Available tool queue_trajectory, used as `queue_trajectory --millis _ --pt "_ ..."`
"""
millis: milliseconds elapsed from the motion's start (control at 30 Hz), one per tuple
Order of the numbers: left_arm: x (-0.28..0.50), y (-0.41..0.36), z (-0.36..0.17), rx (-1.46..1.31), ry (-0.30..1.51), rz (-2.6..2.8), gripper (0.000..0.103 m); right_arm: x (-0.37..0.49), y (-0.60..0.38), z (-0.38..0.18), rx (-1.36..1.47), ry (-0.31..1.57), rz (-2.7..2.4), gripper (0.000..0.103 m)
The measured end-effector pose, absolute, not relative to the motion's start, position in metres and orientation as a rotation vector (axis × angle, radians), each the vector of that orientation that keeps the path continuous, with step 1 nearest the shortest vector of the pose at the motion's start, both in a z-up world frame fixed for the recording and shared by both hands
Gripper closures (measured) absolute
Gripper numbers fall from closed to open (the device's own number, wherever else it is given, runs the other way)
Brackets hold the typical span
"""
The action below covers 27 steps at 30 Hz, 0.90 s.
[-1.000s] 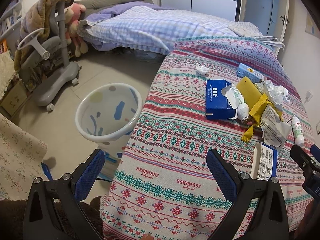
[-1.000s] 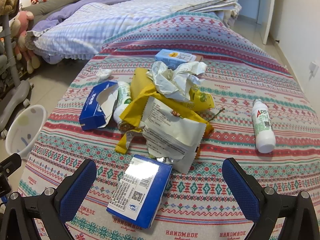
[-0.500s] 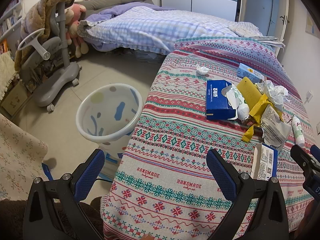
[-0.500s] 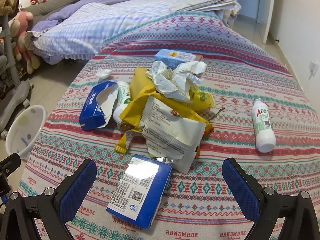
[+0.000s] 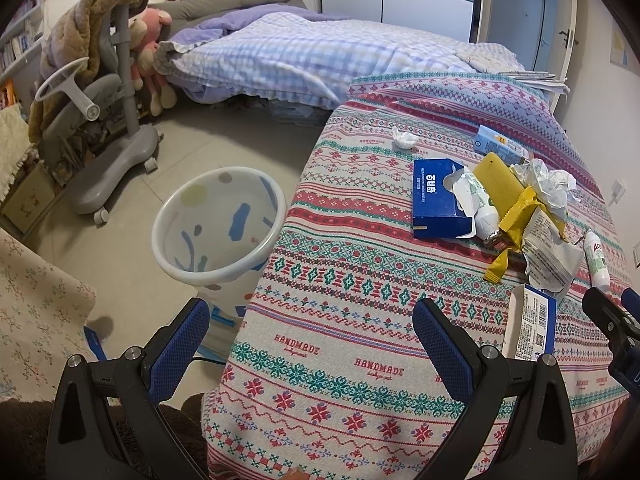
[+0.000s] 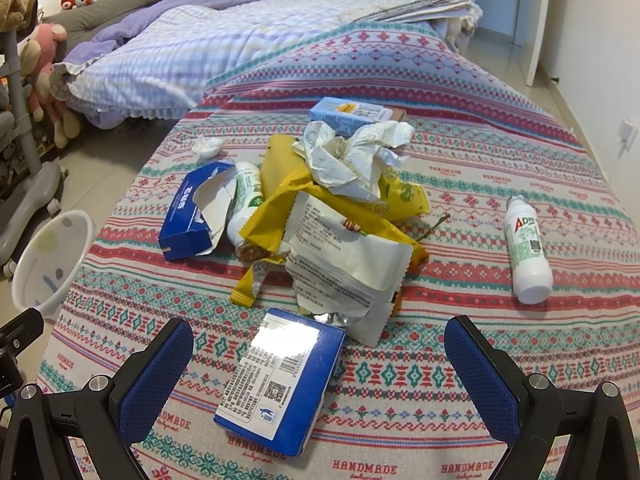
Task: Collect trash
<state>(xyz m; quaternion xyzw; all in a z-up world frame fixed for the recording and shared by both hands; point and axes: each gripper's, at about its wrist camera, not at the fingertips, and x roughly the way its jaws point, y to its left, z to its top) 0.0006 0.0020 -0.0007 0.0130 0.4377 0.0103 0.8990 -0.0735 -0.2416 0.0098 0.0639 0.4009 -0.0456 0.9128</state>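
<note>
The right gripper [image 6: 318, 354] stood wide open and empty, a blue carton [image 6: 280, 380] lying on the patterned tablecloth [image 6: 500, 168] between its fingers, just before the wrapper pile [image 6: 340, 216]. The left gripper [image 5: 310, 334] was wide open too, over the table's edge, with the white wastebasket [image 5: 220, 220] ahead on the floor.

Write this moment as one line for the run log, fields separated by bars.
phase: before first pick | left hand-held gripper: open, empty | right hand-held gripper: open, above blue box | trash pile: on table | bin: on floor, left of table
</note>
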Motion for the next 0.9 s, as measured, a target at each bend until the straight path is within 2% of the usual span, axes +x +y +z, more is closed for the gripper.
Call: queue_trajectory --millis 900 --pt "-0.0004 0.0048 0.0013 0.035 0.887 0.025 0.000 -0.0720 -0.2440 0.0133 0.160 0.831 -0.083 0.000"
